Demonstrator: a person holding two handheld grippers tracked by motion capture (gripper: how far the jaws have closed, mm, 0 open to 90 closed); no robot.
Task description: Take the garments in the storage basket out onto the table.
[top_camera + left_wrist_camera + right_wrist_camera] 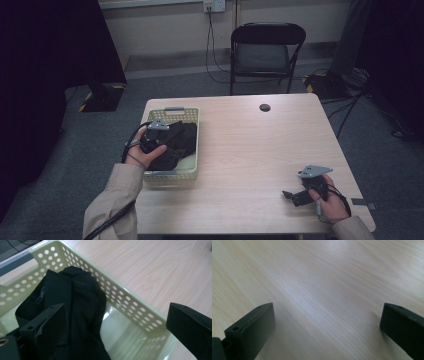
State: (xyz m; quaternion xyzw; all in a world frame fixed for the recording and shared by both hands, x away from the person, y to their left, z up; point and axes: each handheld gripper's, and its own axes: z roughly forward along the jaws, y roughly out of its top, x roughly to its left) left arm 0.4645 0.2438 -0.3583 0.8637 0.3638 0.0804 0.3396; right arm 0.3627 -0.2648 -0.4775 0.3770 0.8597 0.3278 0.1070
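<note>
**A:** What is in the basket?

**B:** A black garment [82, 305], crumpled into a loose heap of soft folds, with a small dark label showing on one fold. It lies in a pale green plastic basket [130, 303] with rows of round holes in its walls, and fills the half of the basket nearer the person, leaving glossy floor bare beside it.

**A:** And the left gripper?

**B:** The left gripper [115, 325] hangs over the basket, jaws spread wide. One jaw sits against the cloth; the other stands out past the basket's wall, over the table. Nothing is clamped between them. From the high view, the left gripper [152, 140] is above the heap, a beige sleeve [112, 200] behind it.

**A:** Where does the basket stand?

**B:** On the left part of a light wooden table [250, 150], near the person's edge.

**A:** The right gripper?

**B:** The right gripper [327, 327] is low over bare wood at the table's near right corner, well apart from the basket, jaws wide apart and holding nothing. Past the table's far side stands a black folding chair [265, 52]
</note>
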